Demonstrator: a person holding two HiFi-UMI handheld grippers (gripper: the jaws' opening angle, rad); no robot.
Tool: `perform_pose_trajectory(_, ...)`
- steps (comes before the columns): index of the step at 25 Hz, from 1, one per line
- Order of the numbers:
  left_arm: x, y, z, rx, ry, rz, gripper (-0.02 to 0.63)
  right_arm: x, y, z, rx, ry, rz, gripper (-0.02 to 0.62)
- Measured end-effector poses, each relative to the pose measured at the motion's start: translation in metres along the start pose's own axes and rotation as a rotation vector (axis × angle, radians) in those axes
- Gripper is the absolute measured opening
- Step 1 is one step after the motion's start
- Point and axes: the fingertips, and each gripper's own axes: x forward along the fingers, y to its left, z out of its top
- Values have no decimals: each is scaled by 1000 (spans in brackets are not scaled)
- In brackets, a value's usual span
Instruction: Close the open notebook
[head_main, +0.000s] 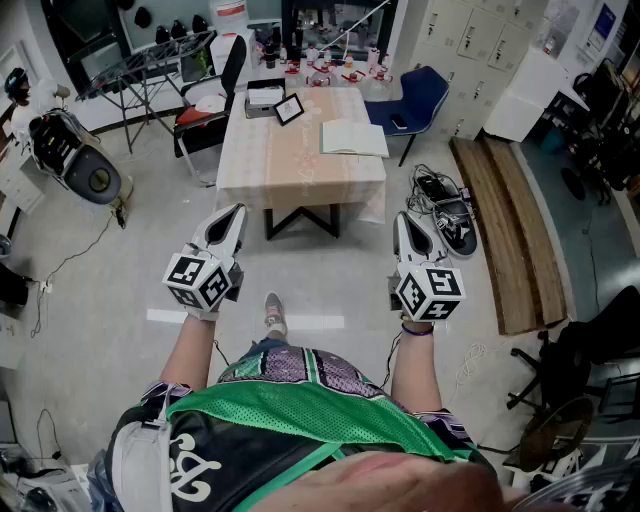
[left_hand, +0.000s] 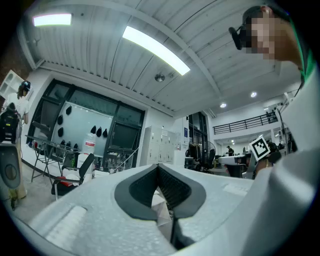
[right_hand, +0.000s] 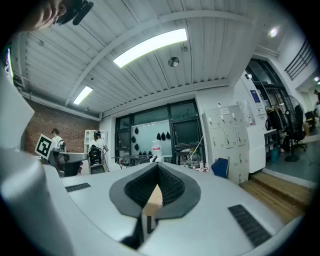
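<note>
White notebook open on table — left gripper, right gripper closed.

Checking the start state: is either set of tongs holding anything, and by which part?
Nothing: left tongs and right tongs are shut, empty; notebook lies on the table.

table: beige cloth, mid-room | small black frame: on table's far left part, beside grey box | blue chair: at table's far right corner | black chair: red seat, left of table | wooden planks: on floor, right | tangled cables: between table and planks
</note>
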Motion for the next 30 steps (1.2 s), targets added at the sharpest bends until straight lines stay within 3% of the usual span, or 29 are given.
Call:
perform_pose_trajectory(24,-6,-16,-1,-28,19,-34,15,-13,7,-2,-39,0,24,0)
perform_pose_trajectory(30,-9,-21,-4,-23,35,-36,15,-16,7,-5,-1,-2,59,0)
